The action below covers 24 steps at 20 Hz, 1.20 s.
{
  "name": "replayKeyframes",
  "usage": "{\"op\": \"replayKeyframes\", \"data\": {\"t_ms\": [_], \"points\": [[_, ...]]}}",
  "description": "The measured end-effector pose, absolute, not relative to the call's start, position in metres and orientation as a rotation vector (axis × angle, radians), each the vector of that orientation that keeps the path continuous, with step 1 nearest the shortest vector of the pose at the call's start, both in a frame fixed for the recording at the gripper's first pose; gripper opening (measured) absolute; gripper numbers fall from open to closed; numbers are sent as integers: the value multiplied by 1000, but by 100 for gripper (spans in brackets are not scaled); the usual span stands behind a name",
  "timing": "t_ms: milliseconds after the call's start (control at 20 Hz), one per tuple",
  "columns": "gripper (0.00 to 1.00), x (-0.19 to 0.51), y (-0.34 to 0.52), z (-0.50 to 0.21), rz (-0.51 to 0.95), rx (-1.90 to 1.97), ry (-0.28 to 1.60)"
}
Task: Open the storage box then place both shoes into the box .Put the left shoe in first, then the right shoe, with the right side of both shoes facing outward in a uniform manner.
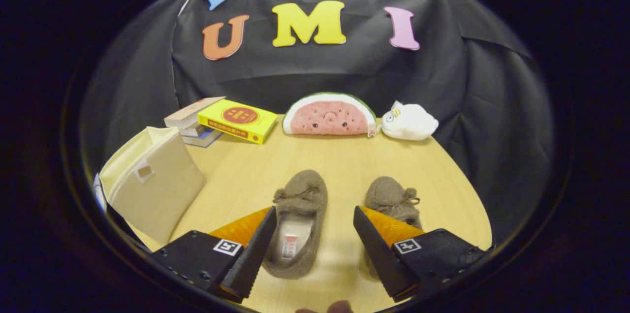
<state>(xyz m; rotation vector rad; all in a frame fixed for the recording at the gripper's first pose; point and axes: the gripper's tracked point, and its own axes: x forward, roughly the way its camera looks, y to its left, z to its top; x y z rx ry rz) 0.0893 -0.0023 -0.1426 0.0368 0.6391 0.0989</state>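
The gripper (312,234) hangs low over the wooden table (344,160) with its fingers spread wide apart, pressing on nothing. Between the fingers, nearer the left one, lies the left slipper (302,204), a fuzzy grey-brown moccasin with a small bow on its toe; its heel end sits close to the left finger and its opening shows a pale insole with a small label. The right slipper (391,200), of the same fuzzy make with its own bow, lies just beside the first, toes pointing the same way; the right finger covers its heel part, so only the toe half shows. Whether either finger touches a slipper cannot be told.

To the left of the left finger, near the table's edge, stands the storage box (157,190), a cream fabric one with a small tag window on its face, its lid flap lying closed.

Farther back, beyond the box, a yellow book (238,120) leans across a short stack of books (189,123). At the far side of the table, against the black cloth wall, a watermelon-slice plush (329,115) rests with a white plush toy (409,121) just beside it on the right.
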Motion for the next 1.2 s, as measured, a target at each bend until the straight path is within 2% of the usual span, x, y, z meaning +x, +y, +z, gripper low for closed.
{"op": "replayKeyframes", "data": {"t_ms": [150, 300, 500, 650, 800, 900, 1200], "points": [[96, 91, 1, -166, 106, 53, 726], [82, 98, 2, -183, 108, 68, 781], [67, 106, 10, -196, 130, 105, 826], [48, 108, 10, -202, 124, 149, 848], [7, 112, 0, -207, 80, 152, 861], [0, 111, -2, -204, 72, 167, 865], [0, 96, 15, -196, 73, 290, 866]]}}
